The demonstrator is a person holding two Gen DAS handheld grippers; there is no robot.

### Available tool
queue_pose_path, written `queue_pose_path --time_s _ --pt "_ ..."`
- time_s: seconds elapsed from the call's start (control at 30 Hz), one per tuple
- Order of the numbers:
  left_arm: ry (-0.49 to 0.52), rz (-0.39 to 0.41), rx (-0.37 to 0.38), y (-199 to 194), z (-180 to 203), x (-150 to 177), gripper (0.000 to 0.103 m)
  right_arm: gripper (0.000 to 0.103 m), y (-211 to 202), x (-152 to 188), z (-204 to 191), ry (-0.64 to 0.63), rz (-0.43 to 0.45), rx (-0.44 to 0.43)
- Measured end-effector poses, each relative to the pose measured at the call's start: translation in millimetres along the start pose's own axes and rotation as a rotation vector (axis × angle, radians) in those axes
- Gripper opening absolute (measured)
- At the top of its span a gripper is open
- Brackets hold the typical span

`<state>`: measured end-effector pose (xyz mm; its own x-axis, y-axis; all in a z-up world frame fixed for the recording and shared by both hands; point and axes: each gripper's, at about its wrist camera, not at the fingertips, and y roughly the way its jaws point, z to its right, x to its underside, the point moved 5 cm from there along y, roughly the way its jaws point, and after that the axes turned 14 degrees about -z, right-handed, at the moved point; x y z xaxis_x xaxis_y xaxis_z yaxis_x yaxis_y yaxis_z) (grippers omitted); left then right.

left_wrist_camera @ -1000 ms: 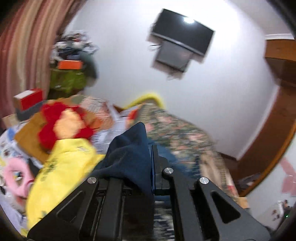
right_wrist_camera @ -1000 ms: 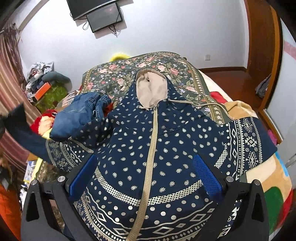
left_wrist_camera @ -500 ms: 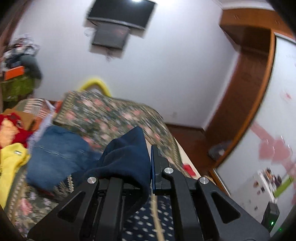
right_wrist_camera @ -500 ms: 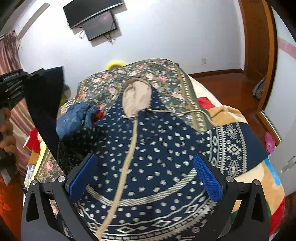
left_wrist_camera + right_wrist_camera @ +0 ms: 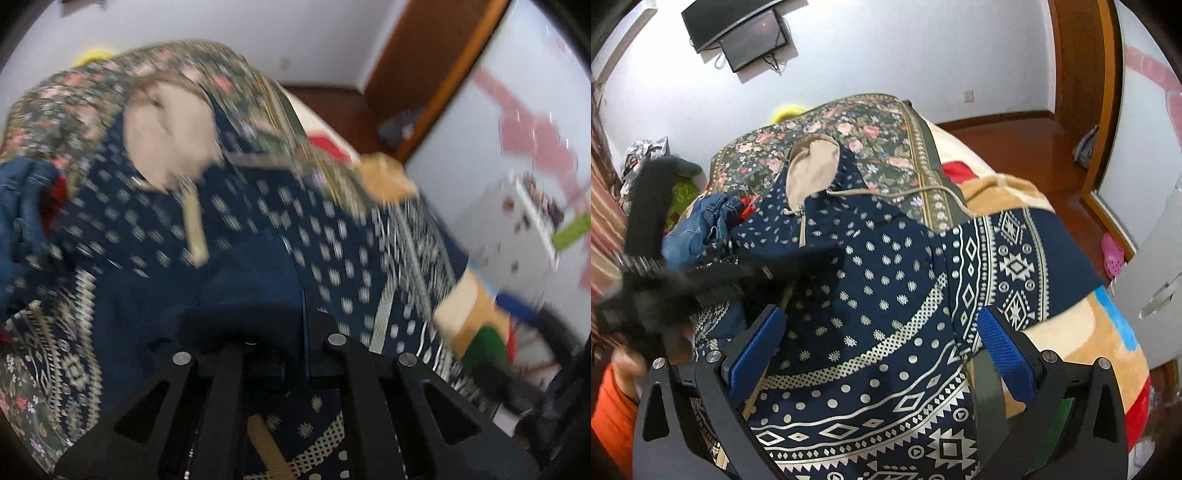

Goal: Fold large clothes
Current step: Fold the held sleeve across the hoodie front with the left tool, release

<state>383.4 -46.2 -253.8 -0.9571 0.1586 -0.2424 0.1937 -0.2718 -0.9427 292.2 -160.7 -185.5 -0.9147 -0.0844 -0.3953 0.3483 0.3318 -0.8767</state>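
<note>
Since a second ago the left gripper (image 5: 295,306) has swung from facing the room's clutter to over the hoodie (image 5: 886,295), carrying the sleeve cuff (image 5: 236,295) pinched between its fingers. That hoodie lies zipper-up on the floral bedspread (image 5: 871,125), long axis running from hood (image 5: 812,166) to hem nearest the right gripper (image 5: 879,343), which hovers spread wide, holding nothing. Left is nearer the chest, where the sleeve likely lands.

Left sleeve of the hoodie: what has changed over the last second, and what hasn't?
The left tool, shut on the sleeve, swung it from the left side in over the hoodie front, near the zipper. The right tool stayed open above the hem; the jeans stayed put.
</note>
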Motion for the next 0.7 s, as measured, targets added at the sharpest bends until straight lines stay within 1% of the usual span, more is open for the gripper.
queue_pose_path --time_s 0.07,0.1,0.13,0.17,0.2,0.23,0.37,0.47,0.5,0.53,0.63,0.7 --pt "0.034 -0.040 -0.032 11.8 6.4 6.9 0.006 0.103 3.6 0.8 3.3 0.018 -0.015 -0.012" --pt "0.054 -0.055 -0.046 16.1 9.6 10.2 0.008 0.103 5.1 1.3 4.5 0.023 -0.021 -0.015" --pt "0.069 -0.067 -0.049 18.0 11.8 13.5 0.015 0.103 6.1 1.8 4.7 0.026 -0.027 -0.016" --pt "0.078 -0.078 -0.043 18.0 12.1 15.6 0.019 0.103 7.6 1.9 4.9 0.028 -0.035 -0.019" --pt "0.080 -0.087 -0.031 16.1 12.6 19.7 0.033 0.103 8.5 2.1 4.4 0.030 -0.042 -0.025" --pt "0.074 -0.088 -0.022 14.7 11.0 24.1 0.044 0.103 9.1 2.1 3.9 0.030 -0.048 -0.034" --pt "0.061 -0.038 0.023 -14.1 2.7 40.5 0.048 0.103 9.0 -0.3 -5.2 0.013 -0.066 -0.075" --pt "0.023 0.020 0.016 -42.6 -16.8 54.0 0.056 0.103 10.8 -4.4 -14.8 -0.020 -0.065 -0.069" --pt "0.007 0.037 0.008 -49.3 -24.7 57.5 0.059 0.103 12.5 -6.8 -21.4 -0.042 -0.066 -0.055" --pt "-0.012 0.055 -0.007 -56.5 -34.8 62.4 0.061 0.103 14.5 -8.6 -27.5 -0.066 -0.068 -0.044" --pt "-0.072 0.095 -0.096 -75.0 -70.5 77.3 0.061 0.103 25.3 -13.8 -48.8 -0.149 -0.086 -0.027" --pt "-0.127 0.119 -0.176 -85.1 -100.6 92.1 0.062 0.103 35.0 -15.9 -60.5 -0.201 -0.106 -0.019"
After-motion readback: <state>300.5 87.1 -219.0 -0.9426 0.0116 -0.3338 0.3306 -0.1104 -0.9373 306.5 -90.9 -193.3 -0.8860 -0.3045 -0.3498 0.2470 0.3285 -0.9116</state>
